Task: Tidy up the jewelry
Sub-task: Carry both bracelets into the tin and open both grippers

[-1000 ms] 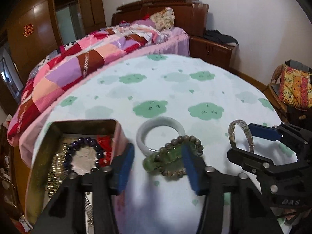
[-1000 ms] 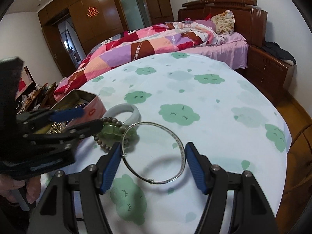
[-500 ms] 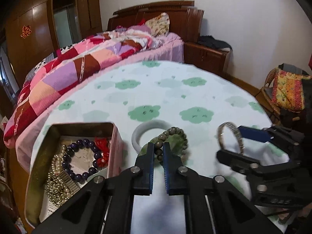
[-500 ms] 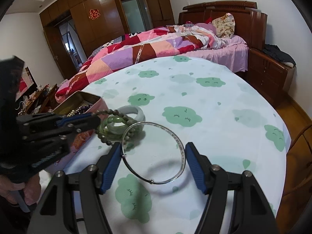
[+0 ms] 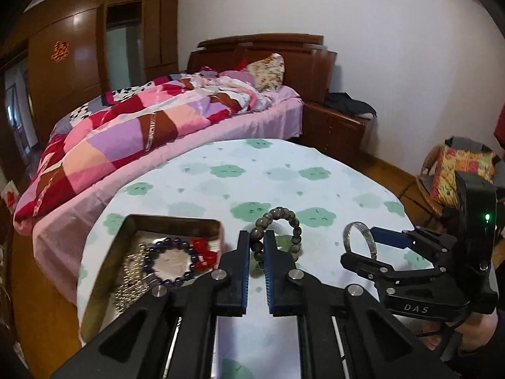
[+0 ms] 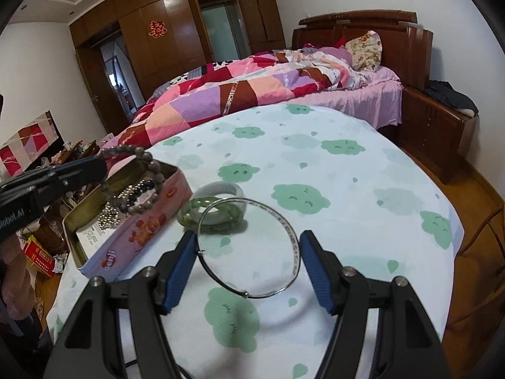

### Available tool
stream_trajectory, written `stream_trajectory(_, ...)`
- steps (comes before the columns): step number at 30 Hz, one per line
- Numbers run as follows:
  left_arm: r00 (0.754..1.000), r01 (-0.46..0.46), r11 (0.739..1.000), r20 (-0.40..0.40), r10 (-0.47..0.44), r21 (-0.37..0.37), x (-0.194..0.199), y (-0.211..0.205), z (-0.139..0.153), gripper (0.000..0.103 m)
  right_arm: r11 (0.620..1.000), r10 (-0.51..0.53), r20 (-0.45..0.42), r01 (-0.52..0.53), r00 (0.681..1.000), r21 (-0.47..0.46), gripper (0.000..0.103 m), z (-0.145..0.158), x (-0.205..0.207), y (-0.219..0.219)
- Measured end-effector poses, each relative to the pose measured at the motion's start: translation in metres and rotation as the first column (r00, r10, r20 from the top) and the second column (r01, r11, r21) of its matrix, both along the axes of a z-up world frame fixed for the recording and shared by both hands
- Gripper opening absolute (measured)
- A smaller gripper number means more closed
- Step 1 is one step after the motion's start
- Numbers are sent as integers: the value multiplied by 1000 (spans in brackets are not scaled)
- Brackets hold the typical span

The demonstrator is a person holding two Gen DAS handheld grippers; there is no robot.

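The left gripper (image 5: 257,244) has its jaws pinched narrow on a brown bead bracelet (image 5: 277,233), which hangs in the air above the surface (image 6: 347,170); in the right wrist view the bracelet (image 6: 139,180) dangles right over the open tin box (image 6: 132,237). The right gripper (image 6: 247,265) has its jaws wide, and a thin silver bangle (image 6: 249,246) sits between them, touching both blue pads. Just past the bangle, at about 11 o'clock from it, a green jade bangle (image 6: 208,216) lies on the surface and leans on a pale white bangle (image 6: 221,189) right behind it. The tin box sits at 10 o'clock from the right gripper, at the edge of the surface. Inside it are a dark purple bead bracelet (image 5: 172,263), some red beads (image 5: 203,251) and a pile of small shiny beads (image 5: 132,279). The surface has a white cloth with green cloud shapes. Far behind it is a bed (image 6: 252,85) with a pink and red patch quilt, and then a brown wooden wardrobe (image 6: 176,38).
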State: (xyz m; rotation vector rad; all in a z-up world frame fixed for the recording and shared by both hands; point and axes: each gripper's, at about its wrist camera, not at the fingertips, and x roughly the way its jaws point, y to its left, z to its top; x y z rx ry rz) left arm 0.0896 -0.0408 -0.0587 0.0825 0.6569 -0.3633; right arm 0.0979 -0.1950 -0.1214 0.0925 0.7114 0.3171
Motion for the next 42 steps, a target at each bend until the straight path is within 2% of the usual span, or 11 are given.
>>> stream_trajectory(13, 992, -127, 992, 3, 127, -8, 0, 53, -2, 7, 994, 111, 40, -110, 993, -23, 69, 21, 3, 48)
stream_trajectory(26, 973, -229, 973, 6, 229, -27, 1, 103, -3, 7, 964, 251, 87, -241, 964, -108, 69, 43, 13, 117)
stream_trajectory(34, 962, -272, 962, -21, 271, -32, 6, 125, -14, 7, 940, 317, 54, -306, 947, -150, 69, 34, 22, 153)
stream_trajectory(42, 951, -301, 954, -72, 300, -2, 16, 133, -33, 7, 916, 357, -17, -353, 934, -191, 69, 8, 27, 173)
